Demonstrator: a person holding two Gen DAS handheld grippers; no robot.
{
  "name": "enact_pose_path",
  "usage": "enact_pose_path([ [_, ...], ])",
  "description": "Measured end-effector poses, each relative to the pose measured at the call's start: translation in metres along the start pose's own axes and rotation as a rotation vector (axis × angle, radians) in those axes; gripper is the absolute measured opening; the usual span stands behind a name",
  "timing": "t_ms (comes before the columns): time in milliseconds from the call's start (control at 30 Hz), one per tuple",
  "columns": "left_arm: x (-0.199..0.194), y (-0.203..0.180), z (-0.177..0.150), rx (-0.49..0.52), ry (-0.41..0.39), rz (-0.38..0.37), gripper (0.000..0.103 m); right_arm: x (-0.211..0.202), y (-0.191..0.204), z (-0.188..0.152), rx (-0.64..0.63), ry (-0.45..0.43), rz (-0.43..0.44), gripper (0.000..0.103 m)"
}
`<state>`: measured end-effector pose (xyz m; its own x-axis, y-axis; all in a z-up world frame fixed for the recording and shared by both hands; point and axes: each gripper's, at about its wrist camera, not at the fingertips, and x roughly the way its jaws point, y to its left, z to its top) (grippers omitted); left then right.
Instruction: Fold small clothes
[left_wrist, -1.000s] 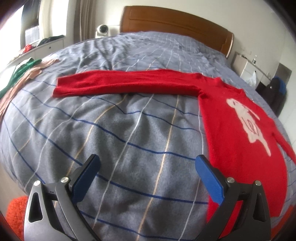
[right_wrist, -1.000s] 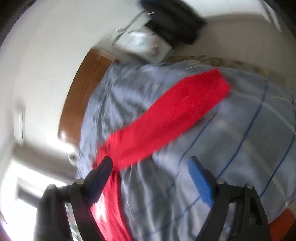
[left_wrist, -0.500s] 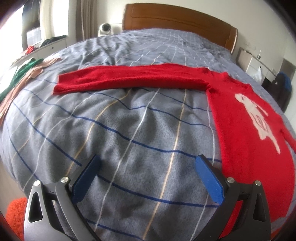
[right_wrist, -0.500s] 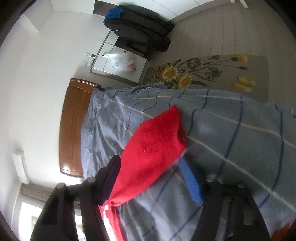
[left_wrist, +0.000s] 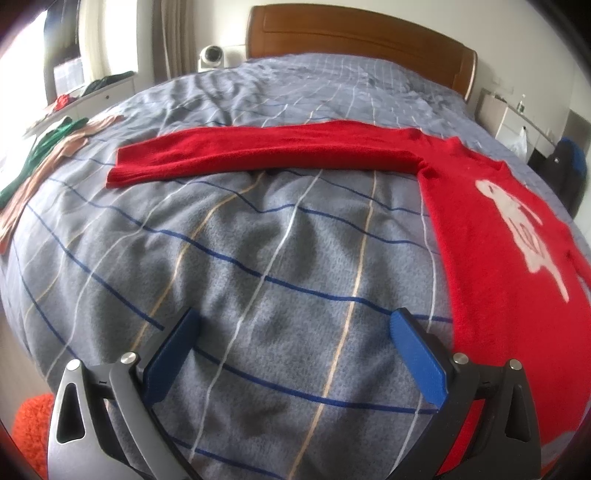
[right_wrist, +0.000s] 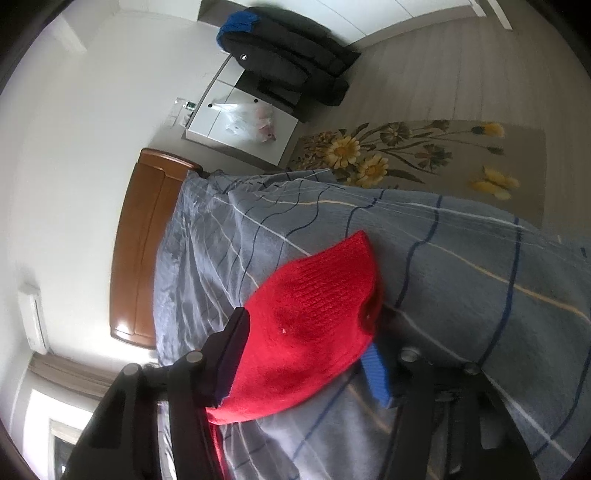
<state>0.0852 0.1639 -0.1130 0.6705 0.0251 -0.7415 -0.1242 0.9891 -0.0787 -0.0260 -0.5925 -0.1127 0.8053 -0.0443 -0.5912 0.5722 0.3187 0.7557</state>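
Red sleeve (right_wrist: 314, 325) (probably gripped) between right claw (right_wrist: 306, 354).

A red knit sweater (left_wrist: 491, 236) with a whitish animal motif lies flat on the bed, one sleeve (left_wrist: 266, 155) stretched straight out sideways. Its other cuff (right_wrist: 314, 317) looks slightly bunched and lifted, though the close view makes this unclear.

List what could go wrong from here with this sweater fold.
1. The right gripper jaws have been closing around the sleeve cuff, which bulges between them; a shallow bite could slip when pulled.
2. The other sleeve lies stretched far across the bed, and the left gripper is open and empty over bare blanket, so a one-sided pull may drag the sweater askew.
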Motion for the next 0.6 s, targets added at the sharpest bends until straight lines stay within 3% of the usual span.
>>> enact_pose_path([
  [33, 0.0, 0.0, 0.0, 0.002, 0.0, 0.003, 0.103, 0.002, 0.002, 0.0, -0.015, 0.004, -0.028, 0.044],
  [100, 0.0, 0.0, 0.0, 0.002, 0.0, 0.006, 0.103, 0.008, 0.005, 0.0, -0.045, 0.023, -0.09, 0.004],
  [200, 0.0, -0.001, 0.0, 0.001, 0.001, 0.005, 0.103, 0.006, 0.017, 0.002, -0.073, -0.009, -0.103, 0.004],
  [300, 0.001, -0.002, 0.0, -0.004, 0.002, 0.006, 0.103, 0.002, 0.059, 0.001, -0.136, -0.029, -0.026, 0.004],
  [467, 0.004, 0.001, 0.001, -0.018, 0.01, -0.004, 0.103, 0.009, 0.183, -0.036, -0.39, 0.038, 0.146, 0.004],
  [600, 0.004, 0.002, 0.0, -0.016, 0.011, -0.009, 0.103, 0.041, 0.284, -0.102, -0.572, 0.16, 0.268, 0.004],
])
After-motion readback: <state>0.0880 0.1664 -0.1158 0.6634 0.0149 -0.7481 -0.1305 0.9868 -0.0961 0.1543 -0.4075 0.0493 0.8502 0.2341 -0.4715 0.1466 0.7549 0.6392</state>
